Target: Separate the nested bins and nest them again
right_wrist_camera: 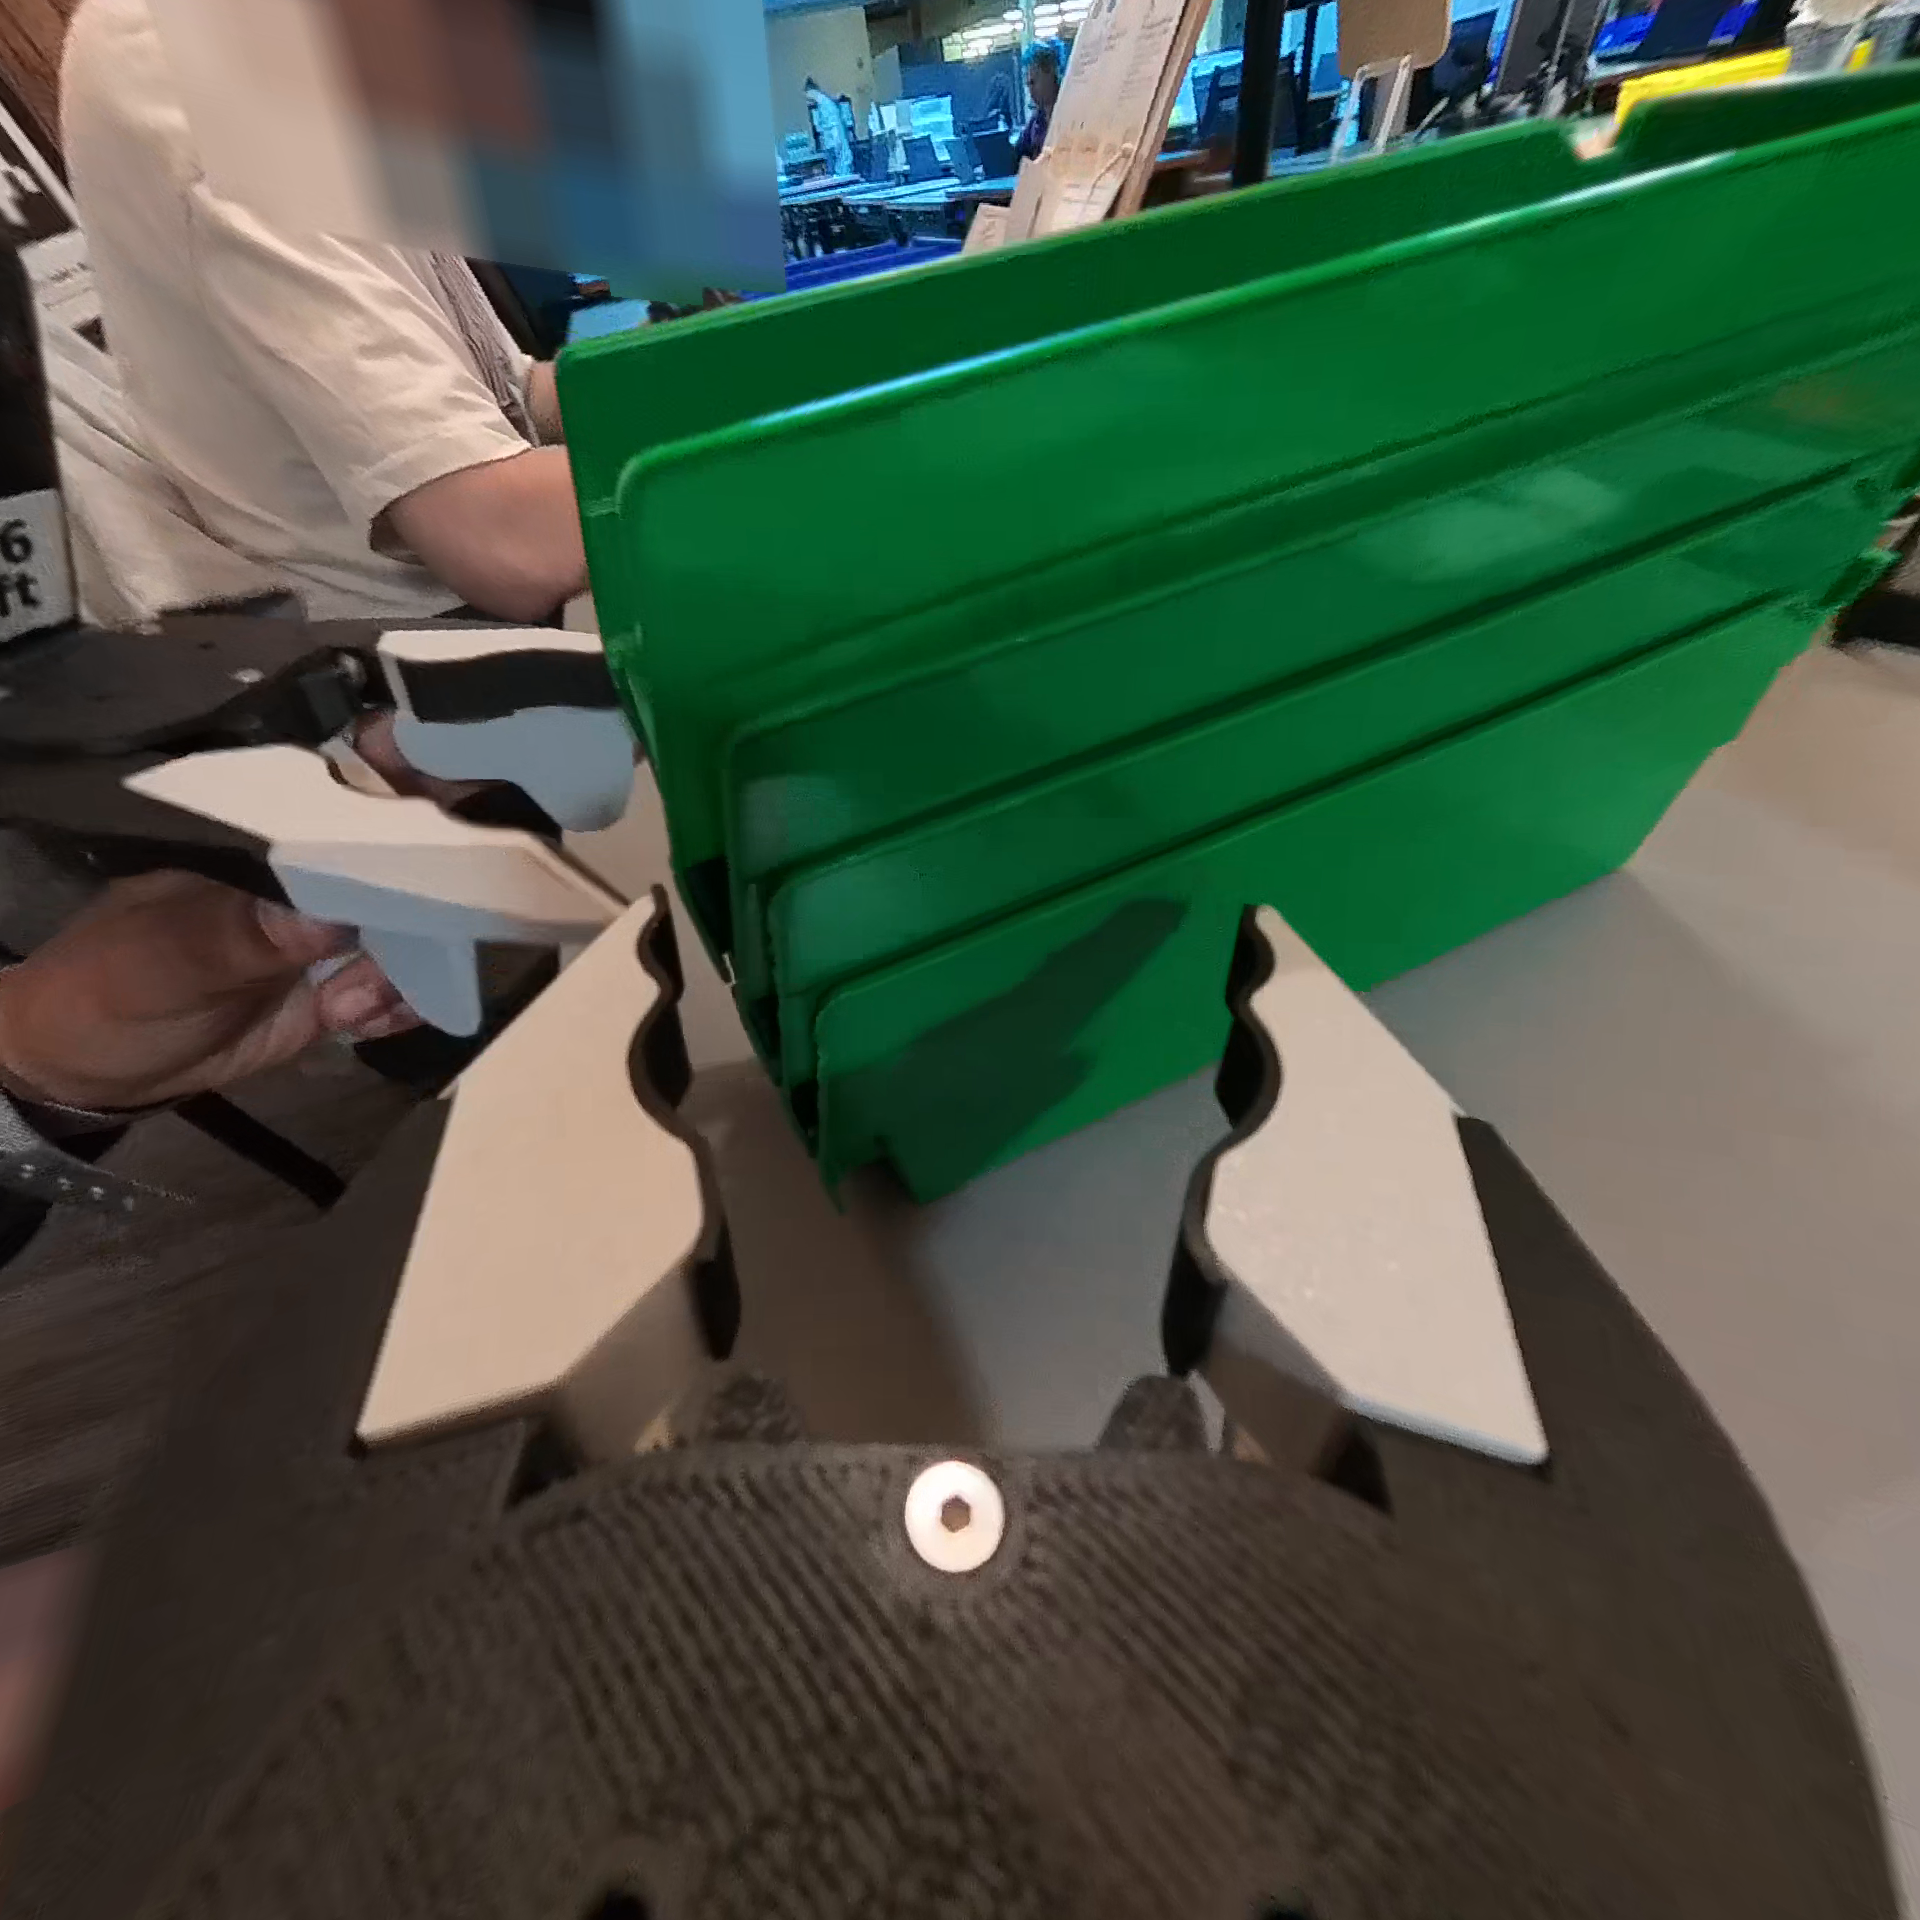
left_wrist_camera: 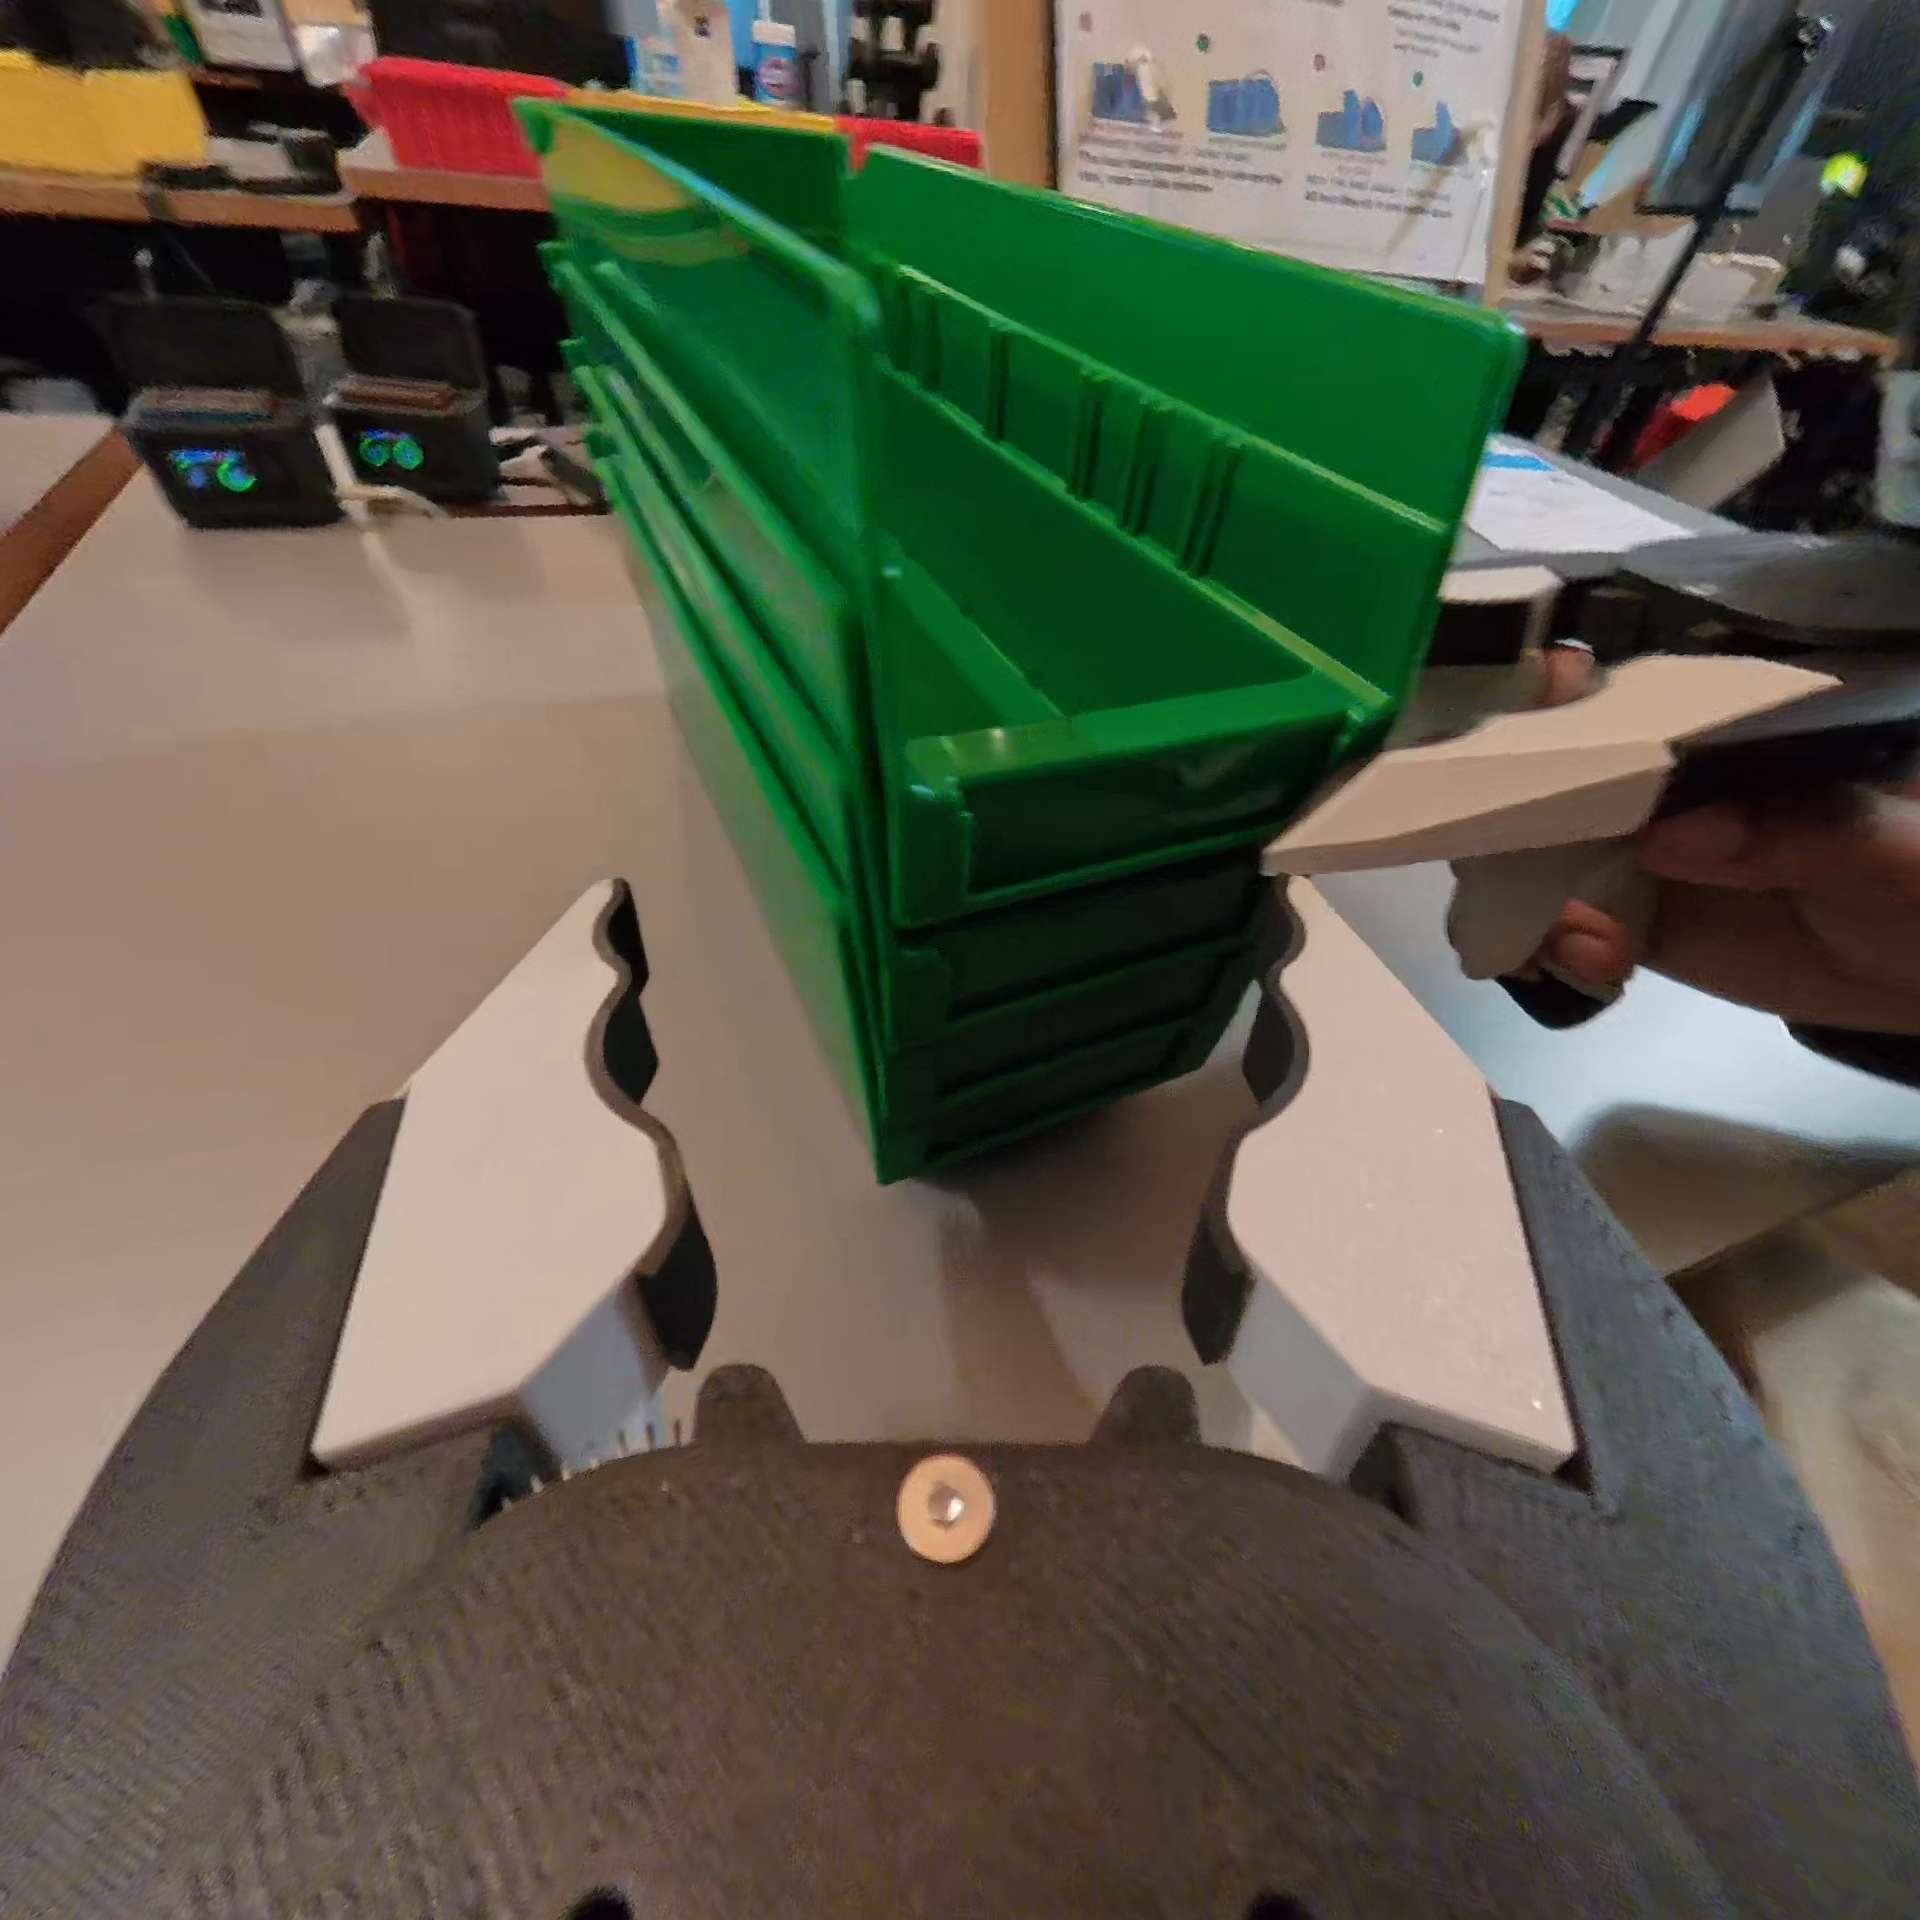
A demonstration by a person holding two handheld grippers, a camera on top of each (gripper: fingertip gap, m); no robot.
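Facing a stack of nested green bins on the grey table, close in front of both tools. Looks long and narrow, with each shell sunk deep into the one below and only rims and front lips stepping out. Appears tipped toward one long side, though the wide lens may exaggerate that.

Straddling the stack's short end low down with the left gripper, fingers spread wide and holding nothing; cannot tell whether the tips brush the plastic. Approaching the near corner of the long walls with the right gripper, likewise spread and empty. Seen from the left wrist view, reaches right up to the corner of the top bin's front lip.

Judging by the thin moulded walls: probably light, fairly stiff along the ribbed rims, springy in the flat panels. Glossy, so likely slippery under smooth fingers. Snug nesting may drag a lower bin up with the top one.

Best taken by pinching the top bin's front lip or the raised wall edge. Worth pinning the lower lips with the other tool while lifting.
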